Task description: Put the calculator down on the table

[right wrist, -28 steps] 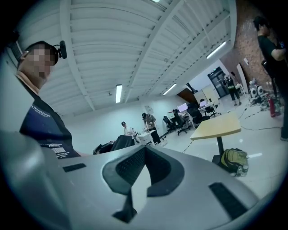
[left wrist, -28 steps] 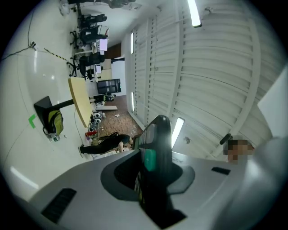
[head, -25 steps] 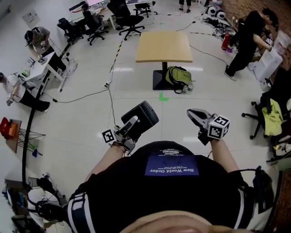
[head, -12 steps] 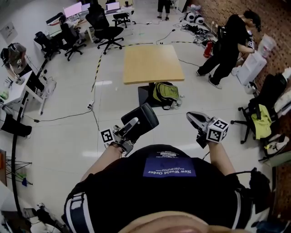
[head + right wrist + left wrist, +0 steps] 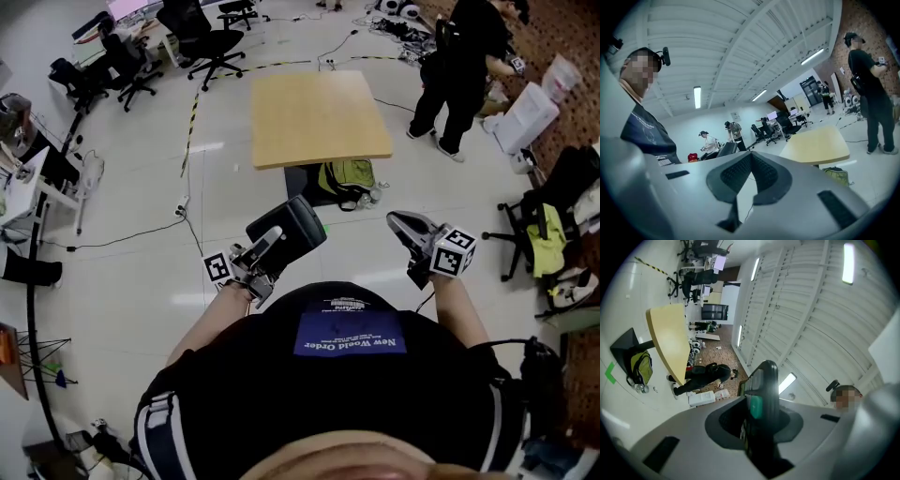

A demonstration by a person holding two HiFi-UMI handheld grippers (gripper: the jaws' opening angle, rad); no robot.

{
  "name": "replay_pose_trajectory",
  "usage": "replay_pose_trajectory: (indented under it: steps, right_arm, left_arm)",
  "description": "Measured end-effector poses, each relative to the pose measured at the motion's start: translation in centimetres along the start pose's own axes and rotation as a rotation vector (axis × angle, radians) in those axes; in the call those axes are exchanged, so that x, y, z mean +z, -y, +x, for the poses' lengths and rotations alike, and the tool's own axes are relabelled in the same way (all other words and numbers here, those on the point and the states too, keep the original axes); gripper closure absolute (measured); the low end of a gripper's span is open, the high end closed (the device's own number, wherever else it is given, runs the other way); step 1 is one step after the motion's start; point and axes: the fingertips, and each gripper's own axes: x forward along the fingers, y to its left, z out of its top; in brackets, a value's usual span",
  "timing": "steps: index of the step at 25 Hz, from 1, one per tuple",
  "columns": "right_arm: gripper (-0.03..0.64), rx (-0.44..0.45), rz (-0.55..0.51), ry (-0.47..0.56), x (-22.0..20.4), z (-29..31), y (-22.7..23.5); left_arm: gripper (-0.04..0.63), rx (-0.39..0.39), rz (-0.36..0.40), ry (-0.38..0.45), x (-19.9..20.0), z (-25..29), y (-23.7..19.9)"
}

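Observation:
A black calculator (image 5: 294, 228) stands on edge between the jaws of my left gripper (image 5: 276, 244), which is shut on it and held at waist height in front of me. In the left gripper view the calculator (image 5: 763, 391) rises between the pads, showing a green key. My right gripper (image 5: 400, 223) is level with it to the right, and its jaws meet at the tips with nothing in them (image 5: 749, 158). The bare light-wood table (image 5: 317, 116) stands ahead on the floor, beyond both grippers, and is also visible as table (image 5: 816, 144) from the right gripper.
A green backpack (image 5: 348, 177) lies at the table's dark base. A person in black (image 5: 457, 71) stands to the right of the table. Office chairs (image 5: 201, 42) and desks fill the far left. A chair with yellow cloth (image 5: 548, 238) stands at the right. Cables run across the white floor.
The table has come nearer and looks larger as I walk toward it. Both grippers travel with me, and the left keeps its hold on the calculator.

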Motion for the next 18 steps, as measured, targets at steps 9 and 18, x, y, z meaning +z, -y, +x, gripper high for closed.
replay_pose_trajectory:
  steps: [9,18]
  right_arm:
    - [0.634,0.181,-0.035,-0.029,6.8,2.6,13.4]
    - [0.634,0.279,-0.047,-0.051,8.2,6.4,17.9]
  left_arm:
    - [0.495,0.096,0.114,0.126,4.6,10.9,-5.7]
    - [0.495,0.166,0.157,0.169,5.9,13.2,-7.5]
